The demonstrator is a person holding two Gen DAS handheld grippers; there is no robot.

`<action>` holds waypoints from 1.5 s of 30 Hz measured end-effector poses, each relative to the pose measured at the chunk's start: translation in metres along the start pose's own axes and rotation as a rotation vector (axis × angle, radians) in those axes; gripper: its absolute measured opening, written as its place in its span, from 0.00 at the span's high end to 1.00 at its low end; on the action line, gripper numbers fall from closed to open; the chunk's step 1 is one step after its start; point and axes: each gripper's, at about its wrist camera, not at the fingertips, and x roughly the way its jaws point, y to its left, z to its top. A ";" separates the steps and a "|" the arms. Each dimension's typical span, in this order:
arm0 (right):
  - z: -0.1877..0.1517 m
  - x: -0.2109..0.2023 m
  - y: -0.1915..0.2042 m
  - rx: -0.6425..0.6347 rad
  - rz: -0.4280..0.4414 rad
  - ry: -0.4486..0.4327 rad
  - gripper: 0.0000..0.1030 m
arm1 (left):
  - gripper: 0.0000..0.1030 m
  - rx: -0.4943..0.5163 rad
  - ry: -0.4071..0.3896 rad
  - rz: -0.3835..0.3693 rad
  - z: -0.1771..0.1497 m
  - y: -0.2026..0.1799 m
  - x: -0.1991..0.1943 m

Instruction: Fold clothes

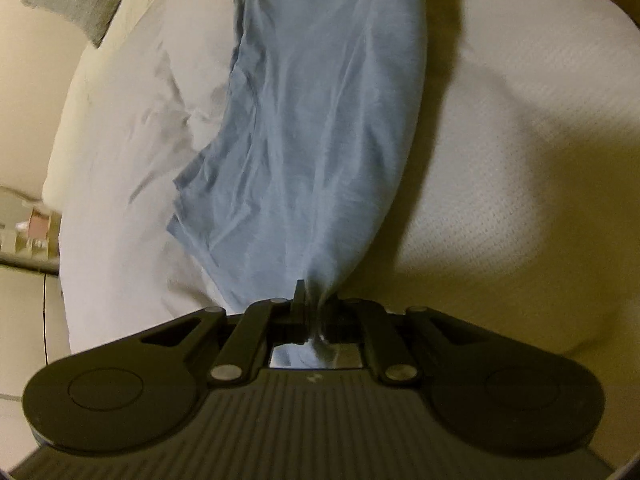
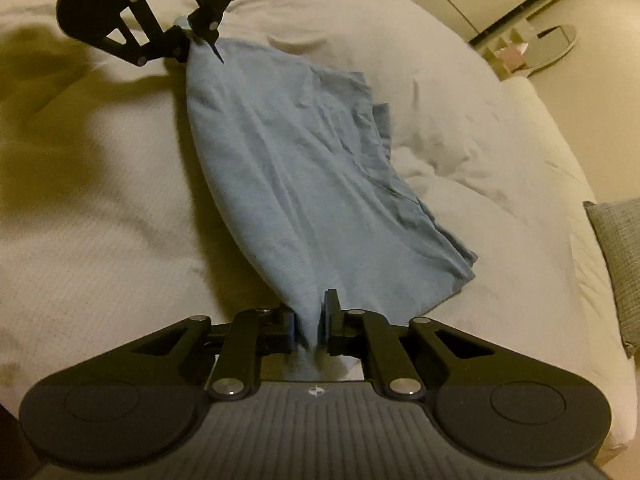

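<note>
1. the blue garment [image 1: 312,128] hangs stretched between the two tools, one bunched end drawn into each and the middle sagging onto the bed just ahead of both.
2. the left gripper [image 1: 310,300] has its fingers pressed together on a gathered corner of the cloth; the right gripper [image 2: 310,320] pinches the opposite corner between its blue-padded fingers.
3. in the right wrist view the left gripper [image 2: 196,40] shows at the far end of the cloth, closed on it.
4. the fabric is thin, soft and creased, with layered edges fanning out to one side.
5. under both tools lies a white bedspread [image 2: 100,220] with a fine woven texture, rumpled beyond the garment.
6. a grey knitted cushion [image 2: 616,264] sits at the bed's edge, far right of the right gripper.
7. beyond the bed are a pale floor and a low shelf [image 2: 516,50] with small items, too blurred to name.
</note>
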 end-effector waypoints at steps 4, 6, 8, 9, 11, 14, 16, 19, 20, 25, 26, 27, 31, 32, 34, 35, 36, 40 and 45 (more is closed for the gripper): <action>-0.003 0.005 0.002 -0.027 -0.011 0.013 0.93 | 0.95 -0.008 -0.002 -0.010 -0.009 0.002 0.005; -0.003 0.009 0.002 -0.033 -0.014 0.021 0.95 | 0.97 -0.010 -0.016 -0.014 -0.009 0.003 0.002; -0.003 0.011 -0.001 -0.026 -0.029 0.024 0.96 | 0.97 -0.015 -0.030 -0.012 -0.011 0.002 0.000; -0.005 0.013 0.000 -0.027 -0.029 0.032 0.96 | 0.97 -0.014 -0.035 -0.010 -0.011 0.001 -0.001; -0.007 0.014 0.003 -0.036 -0.029 0.045 0.96 | 0.97 -0.009 -0.045 -0.007 -0.009 -0.004 -0.003; -0.007 0.010 0.011 -0.065 -0.053 0.042 0.93 | 0.97 -0.001 -0.047 0.017 -0.012 -0.009 -0.002; -0.007 0.005 0.015 -0.062 -0.069 0.042 0.90 | 0.94 0.012 -0.053 0.037 -0.015 -0.010 -0.004; -0.009 0.001 0.022 -0.079 -0.092 0.044 0.87 | 0.91 0.044 -0.061 0.063 -0.018 -0.012 -0.004; -0.010 0.002 0.022 -0.071 -0.086 0.049 0.89 | 0.91 0.057 -0.063 0.070 -0.019 -0.013 -0.004; -0.020 0.002 0.016 -0.030 -0.072 0.056 1.00 | 0.97 0.049 -0.048 0.051 -0.023 -0.016 0.003; -0.021 0.001 0.014 -0.028 -0.072 0.054 1.00 | 0.97 0.063 -0.047 0.060 -0.023 -0.020 0.003; -0.023 -0.001 0.013 -0.030 -0.073 0.054 1.00 | 0.97 0.076 -0.046 0.068 -0.023 -0.023 0.003; -0.029 0.000 0.013 -0.047 -0.072 0.064 1.00 | 0.97 0.128 -0.042 0.103 -0.023 -0.036 0.003; -0.030 0.002 0.015 -0.055 -0.067 0.069 1.00 | 0.97 0.141 -0.041 0.112 -0.023 -0.039 0.003; -0.032 0.006 0.023 -0.068 -0.061 0.074 1.00 | 0.97 0.167 -0.039 0.129 -0.023 -0.045 0.003; -0.032 0.007 0.024 -0.068 -0.062 0.075 1.00 | 0.97 0.154 -0.038 0.127 -0.023 -0.045 0.004; -0.033 0.008 0.026 -0.066 -0.065 0.077 1.00 | 0.97 0.132 -0.040 0.124 -0.024 -0.044 0.005; -0.039 0.008 0.029 -0.063 -0.088 0.089 1.00 | 0.89 0.046 -0.050 0.114 -0.028 -0.037 0.004; -0.042 -0.007 0.027 -0.020 -0.128 0.125 0.98 | 0.83 -0.053 0.010 0.125 -0.055 -0.024 -0.003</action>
